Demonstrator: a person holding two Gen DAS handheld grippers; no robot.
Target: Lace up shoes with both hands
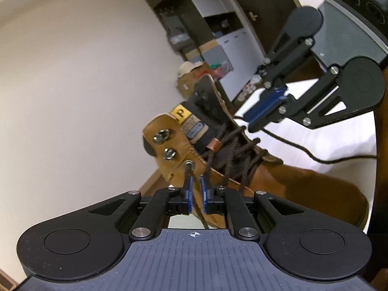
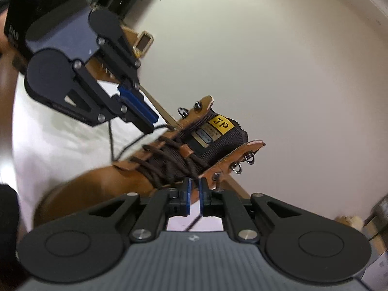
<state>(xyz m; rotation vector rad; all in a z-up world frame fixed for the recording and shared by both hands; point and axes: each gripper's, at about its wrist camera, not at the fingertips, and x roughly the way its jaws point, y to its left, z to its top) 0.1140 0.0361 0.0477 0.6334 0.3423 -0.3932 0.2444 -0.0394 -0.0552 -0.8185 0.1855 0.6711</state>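
Lacing the upper hooks: boot (image 1: 242,160) sitting just ahead of both grippers. Left gripper (image 1: 196,181) and right gripper (image 2: 194,184) each slightly apart, lace (image 1: 206,169) running between pads, unclamped. Next: re-clamp, loop the next hook (image 1: 169,154).

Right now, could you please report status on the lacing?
Left tongs and right tongs slightly apart, dark brown lace running through each. Tan leather boot laced partway; upper hooks empty. Nothing obstructing.

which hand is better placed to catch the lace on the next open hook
Probably left: the left gripper sits right at the lowest hook, lace between its jaws, free hooks just above.
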